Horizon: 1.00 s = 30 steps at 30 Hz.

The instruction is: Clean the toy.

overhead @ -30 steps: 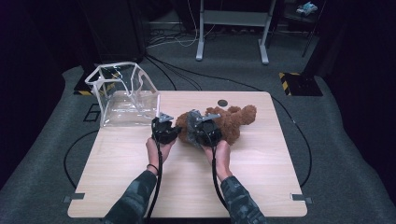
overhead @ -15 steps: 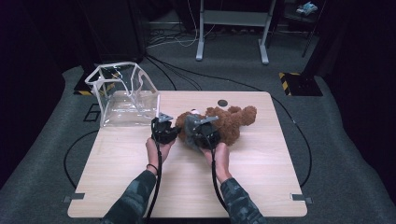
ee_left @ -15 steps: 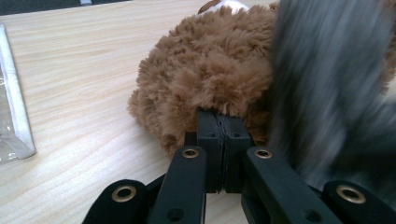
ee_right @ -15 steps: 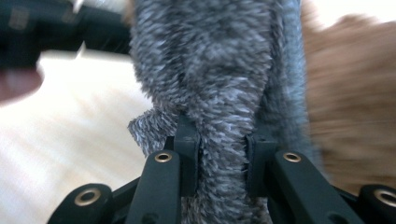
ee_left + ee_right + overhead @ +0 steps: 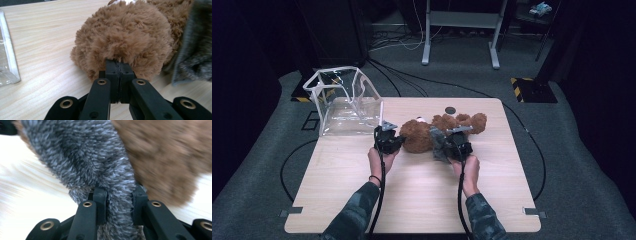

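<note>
A brown teddy bear [image 5: 419, 135] lies on its side across the middle of the wooden table [image 5: 412, 200]. My left gripper [image 5: 397, 141] is at the bear's left end. In the left gripper view its jaws [image 5: 119, 66] are pressed together, the tips pinching the fur of the round brown head [image 5: 125, 35]. My right gripper [image 5: 451, 146] is shut on a grey knitted piece [image 5: 438, 145] lying at the bear's middle. In the right gripper view the grey knit [image 5: 87, 152] is squeezed between the pads [image 5: 100, 197], with brown fur [image 5: 170, 157] blurred to its right.
A clear plastic bag [image 5: 344, 102] with white edging stands open at the table's back left corner, its edge [image 5: 7, 57] near my left gripper. A small black disc [image 5: 450, 109] lies behind the bear. Cables and a metal stand [image 5: 459, 37] are on the floor beyond.
My right gripper has moved to the right with the grey knit, drawing it off the bear's head toward its body. The brown head is now bare. The left gripper has stayed put.
</note>
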Available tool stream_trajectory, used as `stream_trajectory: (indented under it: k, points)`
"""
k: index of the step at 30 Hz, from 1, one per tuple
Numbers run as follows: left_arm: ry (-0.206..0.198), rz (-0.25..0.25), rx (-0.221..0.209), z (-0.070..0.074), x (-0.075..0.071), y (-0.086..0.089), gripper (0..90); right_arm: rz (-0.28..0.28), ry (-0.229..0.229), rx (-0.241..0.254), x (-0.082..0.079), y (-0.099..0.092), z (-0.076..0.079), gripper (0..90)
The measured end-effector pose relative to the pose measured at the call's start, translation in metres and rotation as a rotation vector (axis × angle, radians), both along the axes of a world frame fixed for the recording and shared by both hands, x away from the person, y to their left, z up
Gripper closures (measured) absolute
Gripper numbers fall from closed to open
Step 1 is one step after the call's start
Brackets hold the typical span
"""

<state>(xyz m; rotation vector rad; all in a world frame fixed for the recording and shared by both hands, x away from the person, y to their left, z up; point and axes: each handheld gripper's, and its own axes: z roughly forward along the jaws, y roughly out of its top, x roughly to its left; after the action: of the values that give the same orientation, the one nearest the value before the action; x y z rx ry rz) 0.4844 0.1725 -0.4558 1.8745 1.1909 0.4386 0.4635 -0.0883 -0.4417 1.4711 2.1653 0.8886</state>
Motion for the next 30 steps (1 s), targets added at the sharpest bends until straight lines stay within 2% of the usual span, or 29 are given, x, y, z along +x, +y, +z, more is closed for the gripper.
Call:
stream_trajectory:
  k: [7, 10, 12, 15, 21, 24, 26, 28, 30]
  points:
    - [0.001, 0.0, 0.005, -0.001, 0.0, 0.001, 88.7, -0.133, 0.005, 0.015, -0.004, -0.057, -0.006, 72.5]
    - [0.009, 0.001, 0.006, -0.002, 0.001, 0.0, 88.5, -0.178, 0.034, 0.01, -0.005, -0.081, -0.01, 72.4]
    - [0.007, 0.002, 0.01, -0.002, 0.001, 0.0, 88.4, -0.215, 0.052, -0.017, -0.006, -0.094, -0.012, 72.3]
    - [0.009, 0.002, 0.017, -0.001, 0.001, 0.0, 87.8, -0.26, 0.075, -0.032, -0.008, -0.117, -0.014, 71.9]
    - [0.013, 0.004, 0.015, -0.002, 0.001, 0.0, 85.4, -0.348, 0.16, -0.081, -0.01, -0.155, -0.026, 68.1]
    - [0.02, 0.006, 0.011, -0.002, 0.002, 0.002, 81.0, -0.375, 0.214, -0.079, -0.008, -0.168, -0.034, 56.8]
    - [0.027, 0.009, 0.008, -0.002, 0.002, 0.003, 74.5, -0.356, 0.197, -0.078, -0.009, -0.17, -0.033, 47.7]
    - [0.032, 0.016, -0.004, -0.002, 0.002, 0.004, 64.7, -0.343, 0.195, -0.042, -0.011, -0.167, -0.027, 34.2]
    - [0.033, 0.023, -0.016, -0.002, 0.002, 0.006, 53.2, -0.309, 0.153, -0.041, -0.015, -0.16, -0.018, 23.6]
